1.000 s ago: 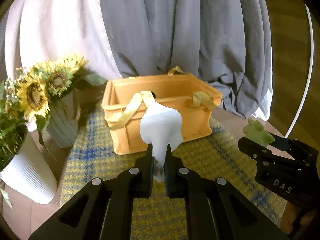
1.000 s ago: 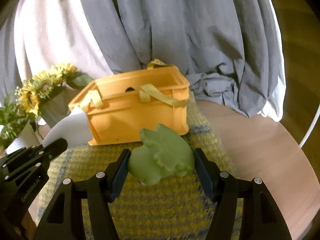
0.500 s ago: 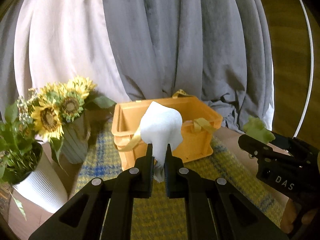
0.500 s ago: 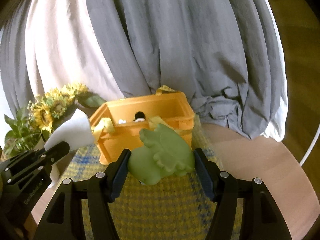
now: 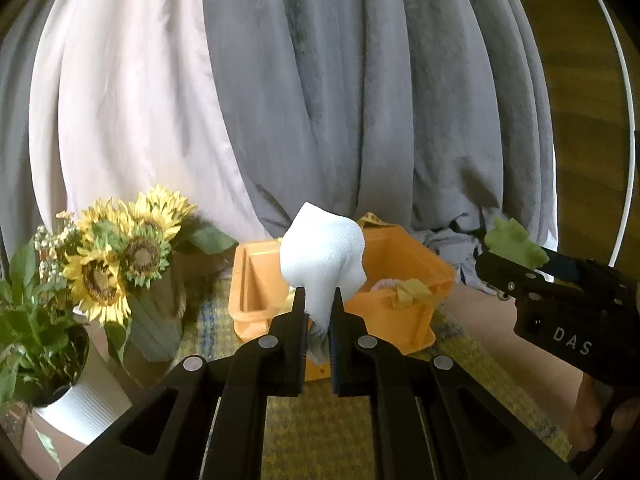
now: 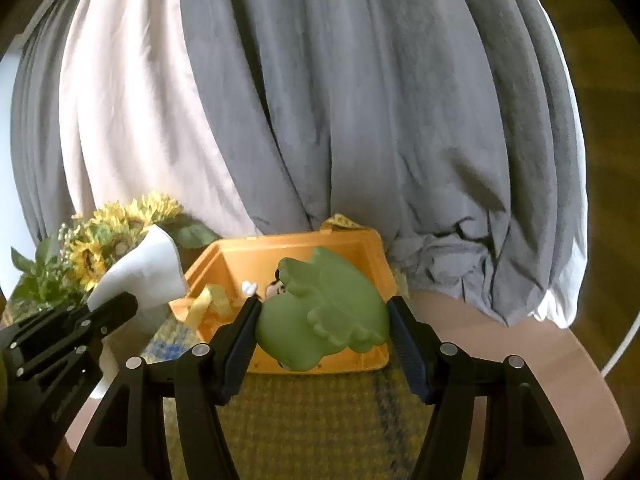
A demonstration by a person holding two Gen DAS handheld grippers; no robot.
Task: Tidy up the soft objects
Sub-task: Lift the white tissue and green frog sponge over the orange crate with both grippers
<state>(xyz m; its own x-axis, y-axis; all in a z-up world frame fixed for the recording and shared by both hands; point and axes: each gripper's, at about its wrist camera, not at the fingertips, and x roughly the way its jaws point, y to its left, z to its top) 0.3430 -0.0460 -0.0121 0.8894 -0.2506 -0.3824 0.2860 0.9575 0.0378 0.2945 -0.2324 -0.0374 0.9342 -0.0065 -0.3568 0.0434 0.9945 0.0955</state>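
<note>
My left gripper [image 5: 318,300] is shut on a soft white object [image 5: 322,256] and holds it up in front of the orange basket [image 5: 404,280]. My right gripper [image 6: 322,304] is shut on a soft green toy [image 6: 324,308], raised before the same orange basket [image 6: 240,252]. The basket stands on a yellow-blue woven mat [image 6: 320,420] and holds some small items, partly hidden. Each gripper shows in the other's view: the right gripper [image 5: 520,264] at the right, the left gripper [image 6: 116,296] with the white object [image 6: 148,272] at the left.
Sunflowers in a ribbed vase [image 5: 124,256] and a plant in a white pot [image 5: 80,404] stand left of the basket. Grey and white curtains [image 5: 320,100] hang behind. The round wooden table's edge [image 6: 580,380] curves at the right.
Both grippers have risen with their objects still held. The basket now sits lower in both views and its inside shows.
</note>
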